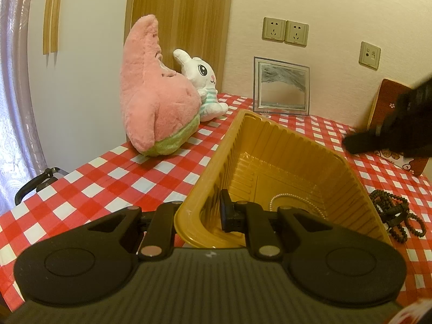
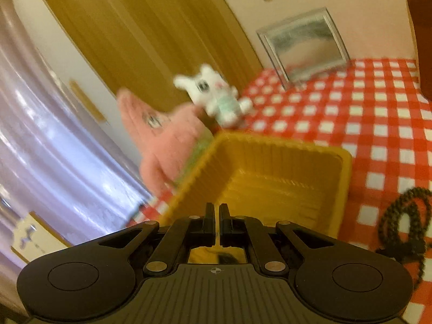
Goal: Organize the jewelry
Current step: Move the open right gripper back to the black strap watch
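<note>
Clearly the left tool (image 1: 216, 213) pinches the near wall of the yellow tray (image 1: 359, 189). A pearl strand (image 1: 286, 197) lies inside. The right tool (image 2: 216, 210), pressed nearly together, seems empty in the blur.

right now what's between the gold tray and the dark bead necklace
Only bare checkered cloth separates the gold tray from the dark bead necklace, clearest in the left wrist view.
</note>
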`<action>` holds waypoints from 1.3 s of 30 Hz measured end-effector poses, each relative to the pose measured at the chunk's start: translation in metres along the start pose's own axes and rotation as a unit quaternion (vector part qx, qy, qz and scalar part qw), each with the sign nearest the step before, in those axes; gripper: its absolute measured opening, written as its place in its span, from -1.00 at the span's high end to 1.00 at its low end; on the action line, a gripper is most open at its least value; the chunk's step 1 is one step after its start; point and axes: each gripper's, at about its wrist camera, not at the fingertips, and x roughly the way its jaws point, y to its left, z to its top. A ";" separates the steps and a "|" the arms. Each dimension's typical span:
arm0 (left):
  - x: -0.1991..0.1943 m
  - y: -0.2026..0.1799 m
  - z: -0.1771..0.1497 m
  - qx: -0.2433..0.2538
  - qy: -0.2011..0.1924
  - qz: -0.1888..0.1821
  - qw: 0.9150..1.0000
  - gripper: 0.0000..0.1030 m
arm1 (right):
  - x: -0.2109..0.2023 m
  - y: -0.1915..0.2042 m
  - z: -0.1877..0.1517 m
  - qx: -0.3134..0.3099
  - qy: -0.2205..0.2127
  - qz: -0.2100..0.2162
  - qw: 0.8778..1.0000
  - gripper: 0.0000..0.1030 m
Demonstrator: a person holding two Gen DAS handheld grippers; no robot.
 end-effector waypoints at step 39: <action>-0.001 0.000 0.001 0.005 0.000 0.002 1.000 0.75 | -0.090 -0.098 -0.069 0.022 0.014 -0.216 0.976 -0.18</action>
